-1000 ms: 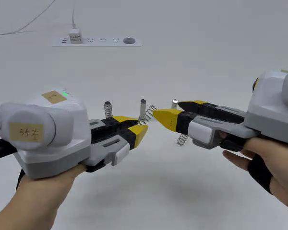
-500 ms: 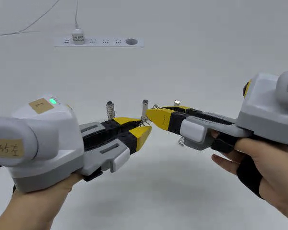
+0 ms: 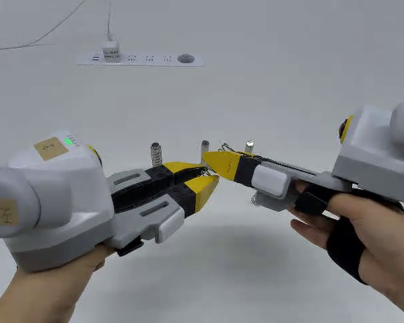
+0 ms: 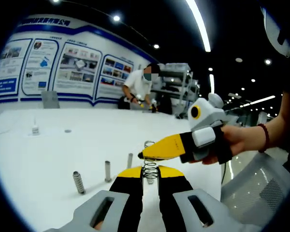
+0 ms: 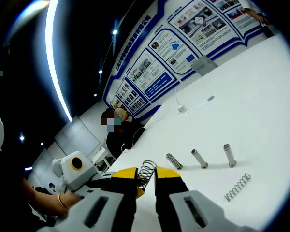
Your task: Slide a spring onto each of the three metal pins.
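Observation:
A small steel spring (image 4: 150, 167) stands between the tips of my left gripper (image 4: 150, 173), which is shut on its lower coils. My right gripper (image 5: 146, 178) comes in from the right and is shut on the same spring (image 5: 146, 171) higher up. In the head view the two yellow tips meet at the spring (image 3: 203, 173), just in front of the pins. The left pin (image 3: 156, 155) wears a spring. The middle pin (image 3: 205, 147) and the right pin (image 3: 249, 145) are bare. A loose spring (image 5: 237, 187) lies on the table near the right pin (image 5: 229, 155).
A white power strip (image 3: 141, 59) with a plug and cable lies at the far side of the white table (image 3: 276, 94). A person works at the back of the room in the left gripper view.
My right gripper has moved left until its tip meets the spring at the left gripper's tips. My left gripper has shifted a little right and up.

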`<control>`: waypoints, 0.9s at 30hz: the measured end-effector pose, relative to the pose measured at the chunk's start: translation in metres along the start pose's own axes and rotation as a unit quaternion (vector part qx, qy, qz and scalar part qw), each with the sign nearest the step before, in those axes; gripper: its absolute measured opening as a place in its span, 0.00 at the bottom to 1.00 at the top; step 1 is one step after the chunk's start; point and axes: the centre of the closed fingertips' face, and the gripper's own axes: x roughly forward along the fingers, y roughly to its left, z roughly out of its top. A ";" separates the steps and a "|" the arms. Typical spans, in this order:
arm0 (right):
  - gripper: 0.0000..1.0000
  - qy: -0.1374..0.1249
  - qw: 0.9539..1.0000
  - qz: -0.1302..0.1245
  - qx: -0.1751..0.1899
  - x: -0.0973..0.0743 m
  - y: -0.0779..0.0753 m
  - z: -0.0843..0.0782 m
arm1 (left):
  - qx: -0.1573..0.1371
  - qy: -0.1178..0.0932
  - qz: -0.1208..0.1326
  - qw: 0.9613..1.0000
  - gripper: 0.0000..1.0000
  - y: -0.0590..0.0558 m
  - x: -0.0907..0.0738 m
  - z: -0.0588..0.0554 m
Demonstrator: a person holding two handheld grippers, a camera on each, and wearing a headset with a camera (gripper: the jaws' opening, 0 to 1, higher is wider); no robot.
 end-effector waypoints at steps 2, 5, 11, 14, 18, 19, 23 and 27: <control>0.14 -0.001 1.000 0.001 -0.002 -0.001 0.000 0.001 | 0.000 -0.002 -0.001 1.000 0.10 0.000 -0.001 0.001; 0.13 0.000 1.000 0.005 -0.001 0.000 0.001 0.000 | 0.005 0.001 0.000 1.000 0.10 0.000 -0.001 0.001; 0.12 0.000 1.000 0.013 -0.002 0.001 0.005 0.000 | 0.027 0.011 0.010 1.000 0.11 0.001 -0.002 0.002; 0.12 0.003 1.000 0.013 -0.009 0.003 0.005 0.000 | 0.049 0.023 0.018 0.998 0.11 0.002 -0.002 0.001; 0.11 0.010 1.000 0.011 -0.025 0.005 0.007 -0.002 | 0.068 0.038 0.024 0.997 0.11 0.003 -0.002 -0.001; 0.11 0.011 0.999 0.010 -0.031 0.005 0.007 -0.002 | 0.071 0.040 0.025 0.996 0.11 0.003 -0.002 -0.001; 0.11 0.013 0.999 0.009 -0.045 0.006 0.008 -0.002 | 0.082 0.051 0.030 0.995 0.12 0.005 -0.003 -0.004; 0.11 0.011 0.998 0.006 -0.055 0.007 0.008 0.001 | 0.091 0.066 0.035 0.993 0.14 0.007 -0.005 -0.010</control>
